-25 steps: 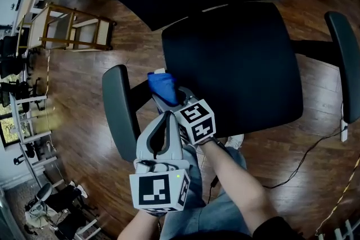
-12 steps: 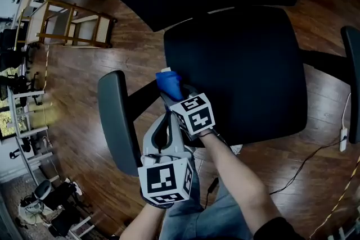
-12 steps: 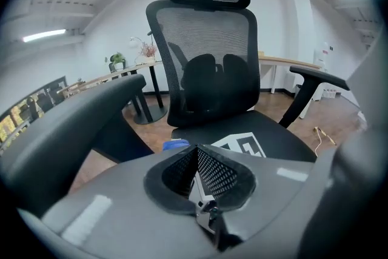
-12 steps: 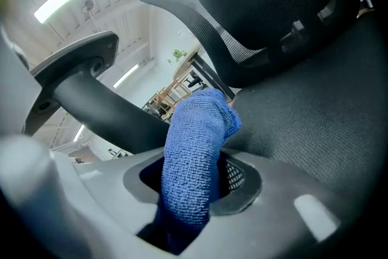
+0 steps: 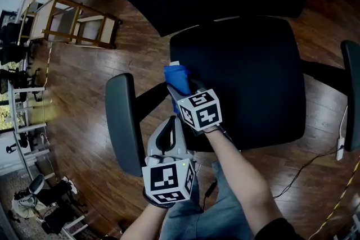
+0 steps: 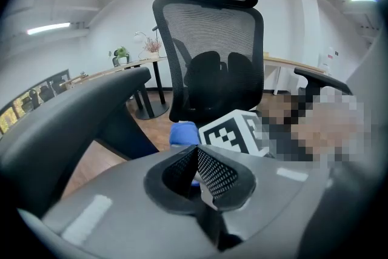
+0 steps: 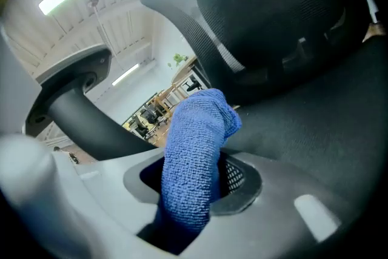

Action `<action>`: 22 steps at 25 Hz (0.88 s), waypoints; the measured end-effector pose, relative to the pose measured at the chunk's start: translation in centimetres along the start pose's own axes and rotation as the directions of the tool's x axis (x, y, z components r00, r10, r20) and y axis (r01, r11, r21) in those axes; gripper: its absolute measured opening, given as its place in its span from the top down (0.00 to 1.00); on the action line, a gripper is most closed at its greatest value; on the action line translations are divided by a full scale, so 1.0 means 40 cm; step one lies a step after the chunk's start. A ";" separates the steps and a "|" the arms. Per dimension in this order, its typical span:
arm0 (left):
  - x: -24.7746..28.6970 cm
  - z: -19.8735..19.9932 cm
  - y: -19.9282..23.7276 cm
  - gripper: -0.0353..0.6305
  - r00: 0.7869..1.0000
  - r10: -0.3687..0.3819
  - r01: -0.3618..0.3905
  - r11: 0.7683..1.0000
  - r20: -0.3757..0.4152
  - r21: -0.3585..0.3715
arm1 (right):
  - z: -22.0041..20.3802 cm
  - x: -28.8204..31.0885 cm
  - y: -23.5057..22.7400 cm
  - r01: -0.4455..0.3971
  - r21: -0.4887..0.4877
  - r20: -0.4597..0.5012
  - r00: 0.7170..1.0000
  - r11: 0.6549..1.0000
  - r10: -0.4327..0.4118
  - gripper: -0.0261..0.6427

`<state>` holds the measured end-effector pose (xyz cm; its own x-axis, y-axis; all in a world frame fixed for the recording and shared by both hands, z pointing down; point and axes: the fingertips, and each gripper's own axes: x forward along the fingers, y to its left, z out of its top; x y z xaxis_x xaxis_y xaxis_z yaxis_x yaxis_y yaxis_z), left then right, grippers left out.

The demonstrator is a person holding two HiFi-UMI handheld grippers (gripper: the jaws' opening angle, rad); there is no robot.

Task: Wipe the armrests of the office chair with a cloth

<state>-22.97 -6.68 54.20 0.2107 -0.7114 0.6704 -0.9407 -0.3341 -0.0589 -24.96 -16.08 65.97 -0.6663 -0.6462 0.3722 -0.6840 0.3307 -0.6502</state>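
Though left gripper (image 6: 197,159) jaws together and empty, cloth (image 7: 197,142) clamped between right gripper (image 7: 195,182) jaws

The dark wooden floor (image 5: 84,73) carries the office chair (image 5: 242,81), a wooden rack (image 5: 76,24) and a cable (image 5: 309,168).

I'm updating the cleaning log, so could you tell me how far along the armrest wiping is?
Done: the right gripper is shut on the blue cloth. In hand: the cloth is at the seat edge, off the nearer armrest. Left: apparently both armrests; the left gripper is shut, empty.
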 end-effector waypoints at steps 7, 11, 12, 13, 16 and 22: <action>-0.013 -0.007 -0.008 0.94 1.000 -0.006 0.006 1.000 -0.007 -0.005 | 0.045 0.055 0.016 -0.050 -0.358 -0.092 0.996 0.932 0.018 0.76; -0.013 -0.007 0.000 0.94 1.000 -0.006 0.006 1.000 -0.003 -0.013 | 0.038 0.079 0.056 -0.108 -0.475 -0.111 0.992 0.873 0.062 0.75; -0.012 -0.007 0.001 0.94 1.000 -0.005 0.005 1.000 -0.004 -0.016 | 0.040 0.081 0.061 -0.115 -0.470 -0.104 0.992 0.875 0.075 0.75; -0.011 -0.006 0.001 0.94 1.000 -0.004 0.004 1.000 -0.004 -0.019 | 0.044 0.082 0.067 -0.122 -0.467 -0.097 0.992 0.876 0.086 0.75; -0.009 -0.007 0.004 0.94 1.000 -0.006 0.006 1.000 0.000 -0.018 | 0.069 0.078 0.097 -0.147 -0.467 -0.070 0.989 0.872 0.129 0.75; -0.026 -0.006 0.011 0.94 1.000 -0.001 0.001 0.999 0.002 -0.032 | 0.114 0.039 0.178 -0.206 -0.448 -0.022 0.975 0.870 0.220 0.74</action>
<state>-23.68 -5.92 53.64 0.2124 -0.7121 0.6692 -0.9484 -0.3151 -0.0343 -29.50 -17.89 58.90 -0.8065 -0.5427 0.2344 -0.5909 0.7290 -0.3454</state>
